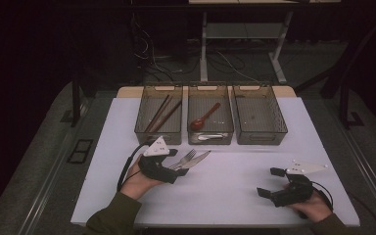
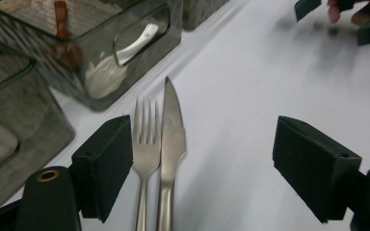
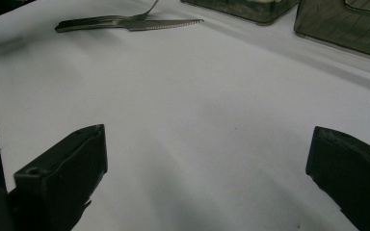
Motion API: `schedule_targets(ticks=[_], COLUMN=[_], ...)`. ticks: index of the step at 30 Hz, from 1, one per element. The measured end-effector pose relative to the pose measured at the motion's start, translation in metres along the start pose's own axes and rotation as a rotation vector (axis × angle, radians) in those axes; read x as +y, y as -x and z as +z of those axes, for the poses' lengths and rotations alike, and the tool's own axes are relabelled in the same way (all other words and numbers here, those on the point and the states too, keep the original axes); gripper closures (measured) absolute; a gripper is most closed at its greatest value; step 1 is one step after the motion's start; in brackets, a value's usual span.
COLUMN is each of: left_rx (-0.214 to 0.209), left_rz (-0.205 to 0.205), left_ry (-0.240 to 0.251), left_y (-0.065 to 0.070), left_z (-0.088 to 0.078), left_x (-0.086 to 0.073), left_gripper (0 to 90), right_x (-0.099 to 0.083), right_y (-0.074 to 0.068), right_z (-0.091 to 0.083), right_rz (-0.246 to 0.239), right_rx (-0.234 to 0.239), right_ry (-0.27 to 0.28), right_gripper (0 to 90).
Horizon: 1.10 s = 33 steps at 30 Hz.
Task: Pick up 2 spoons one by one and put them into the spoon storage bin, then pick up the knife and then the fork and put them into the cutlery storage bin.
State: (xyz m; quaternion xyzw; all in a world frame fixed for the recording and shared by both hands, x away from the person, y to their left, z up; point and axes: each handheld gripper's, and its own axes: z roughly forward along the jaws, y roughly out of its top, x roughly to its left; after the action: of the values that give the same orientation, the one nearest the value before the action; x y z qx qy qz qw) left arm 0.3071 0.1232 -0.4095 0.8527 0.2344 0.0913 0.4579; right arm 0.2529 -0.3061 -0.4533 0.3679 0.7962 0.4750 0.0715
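Note:
A steel fork [image 1: 188, 157] and a steel knife [image 1: 199, 158] lie side by side on the white table [image 1: 225, 196], just in front of the middle bin [image 1: 190, 115]. My left gripper [image 1: 178, 171] rests low over their handles, open. In the left gripper view the fork [image 2: 146, 139] and knife [image 2: 172, 130] run up between the jaws, close beside the left pad [image 2: 103, 163], and neither pad presses on them. My right gripper [image 1: 269, 182] stands open at the front right with bare table between its jaws [image 3: 207, 154]. From there the fork [image 3: 106, 20] and knife [image 3: 168, 24] lie far off.
Three dark see-through bins stand in a row at the back. The left bin [image 1: 139, 117] holds brown chopsticks [image 1: 162, 113]. The middle one holds a red spoon [image 1: 204, 117] and a white spoon [image 1: 210, 137]. The right bin [image 1: 259, 115] has nothing in it.

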Motion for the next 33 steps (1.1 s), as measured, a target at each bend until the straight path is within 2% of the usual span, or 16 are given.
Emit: schedule_targets(ticks=[4,8,12,17,22,25,33], left_rx=[0.007,0.016,0.029,0.043,0.06,0.056,0.044], left_rz=[-0.002,-0.01,-0.02,-0.059,-0.085,-0.096,-0.094], left_ry=[-0.02,-0.027,-0.037,-0.041,-0.049,-0.053,-0.086], left_y=[-0.001,-0.002,-0.004,-0.013,-0.021,-0.026,-0.034], left_z=[-0.003,-0.008,-0.013,-0.015,-0.012,-0.008,0.003], left_x=[-0.008,-0.016,-0.023,-0.028,-0.031,-0.032,-0.032], left_gripper=[22.3,27.3,36.6,47.9,57.2,61.1,68.4], right_x=[0.0,0.0,0.0,0.0,0.0,0.0,0.001], right_y=[-0.001,-0.001,-0.001,0.0,0.0,0.0,0.0], right_z=[0.0,0.0,0.001,0.001,0.002,0.002,0.003], right_rz=[-0.003,-0.005,-0.005,-0.005,-0.01,-0.008,-0.006], right_rx=[-0.001,-0.001,-0.001,-0.001,0.002,0.003,0.006], right_ry=[-0.001,-0.001,-0.004,-0.005,-0.005,-0.004,-0.007], right_gripper=[0.6,0.6,0.6,0.6,0.6,0.6,0.6])
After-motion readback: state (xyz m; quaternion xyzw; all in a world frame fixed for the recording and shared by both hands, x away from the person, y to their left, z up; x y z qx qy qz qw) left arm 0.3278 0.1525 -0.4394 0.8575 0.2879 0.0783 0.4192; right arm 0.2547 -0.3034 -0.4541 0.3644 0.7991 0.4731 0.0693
